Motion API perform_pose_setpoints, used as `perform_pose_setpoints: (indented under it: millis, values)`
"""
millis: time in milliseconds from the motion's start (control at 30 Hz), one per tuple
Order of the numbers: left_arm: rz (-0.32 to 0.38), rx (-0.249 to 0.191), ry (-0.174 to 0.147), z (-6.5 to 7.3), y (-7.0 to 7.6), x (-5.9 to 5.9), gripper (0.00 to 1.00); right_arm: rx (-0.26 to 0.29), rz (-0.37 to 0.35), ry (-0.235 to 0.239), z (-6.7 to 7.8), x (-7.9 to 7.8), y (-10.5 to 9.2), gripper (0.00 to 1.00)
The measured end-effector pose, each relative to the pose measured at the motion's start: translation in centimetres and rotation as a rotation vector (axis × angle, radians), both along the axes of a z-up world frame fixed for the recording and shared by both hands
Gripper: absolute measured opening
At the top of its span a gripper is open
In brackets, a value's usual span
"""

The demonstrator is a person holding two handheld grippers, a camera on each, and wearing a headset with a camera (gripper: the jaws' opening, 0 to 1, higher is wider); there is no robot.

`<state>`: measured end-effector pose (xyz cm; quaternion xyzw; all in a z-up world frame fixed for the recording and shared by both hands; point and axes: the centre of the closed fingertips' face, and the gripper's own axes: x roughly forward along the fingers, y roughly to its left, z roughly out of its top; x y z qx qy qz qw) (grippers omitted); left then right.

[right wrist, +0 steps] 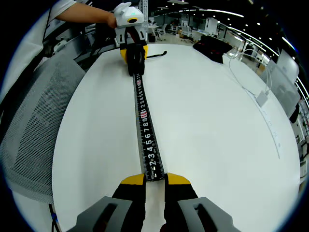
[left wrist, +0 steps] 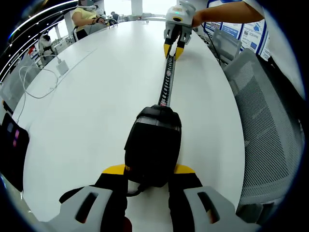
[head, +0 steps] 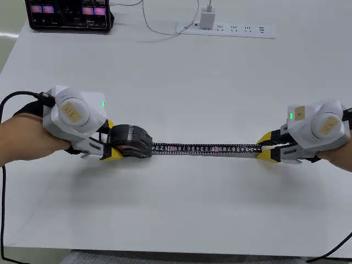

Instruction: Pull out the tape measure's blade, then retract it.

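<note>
Closest to the lens, at the bottom of the left gripper view, the left hand-held gripper (left wrist: pixel 149 170) is clenched around the black tape measure (left wrist: pixel 153 142), with a yellow-tipped jaw pressed to each side of the case. From the case the blade (left wrist: pixel 166 82) runs straight up the frame to the right hand-held gripper (left wrist: pixel 172 50) near the top, which is pinched shut on the blade's far end.

In the head view the case sits left of centre. The numbered blade stretches level across the middle toward the right edge, low over the white surface (head: pixel 176 82). I can't tell whether it touches.

A white power strip (head: pixel 225 28) lies at the upper right of that view, with a dark screen device (head: pixel 69 14) at the upper left. A grey mesh chair (right wrist: pixel 34 121) shows at the left of the right gripper view.
</note>
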<state>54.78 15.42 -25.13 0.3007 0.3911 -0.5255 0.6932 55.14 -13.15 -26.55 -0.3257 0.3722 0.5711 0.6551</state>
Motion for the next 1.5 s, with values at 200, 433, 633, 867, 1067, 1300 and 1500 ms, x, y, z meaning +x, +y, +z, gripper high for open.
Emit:
perform_pose_setpoints:
  millis: [200, 433, 633, 867, 1067, 1300, 1500]
  values:
    - [-0.003, -0.002, -0.007, 0.06, -0.02, 0.0, 0.28, -0.015, 0.001, -0.011, 0.0, -0.04, -0.02, 0.11]
    - [0.001, -0.001, -0.006, 0.12, -0.06, 0.0, 0.28, -0.014, -0.009, -0.006, 0.02, 0.02, -0.04, 0.11]
    - [0.002, 0.002, -0.006, 0.16, -0.06, -0.03, 0.28, -0.017, -0.01, -0.004, 0.05, 0.04, -0.08, 0.11]
    - [0.006, 0.002, -0.007, 0.17, -0.08, -0.02, 0.28, -0.015, -0.018, 0.003, 0.09, 0.03, -0.08, 0.12]
    - [0.033, 0.002, 0.001, 0.21, -0.01, 0.21, 0.33, -0.012, -0.039, 0.01, 0.31, 0.13, 0.02, 0.17]
    - [0.033, -0.003, 0.008, 0.43, -0.07, 0.12, 0.36, -0.011, -0.042, 0.013, 0.3, 0.11, 0.08, 0.19]
    - [0.041, -0.01, 0.005, 0.66, -0.03, 0.3, 0.37, -0.002, -0.057, 0.016, 0.49, 0.03, 0.15, 0.21]
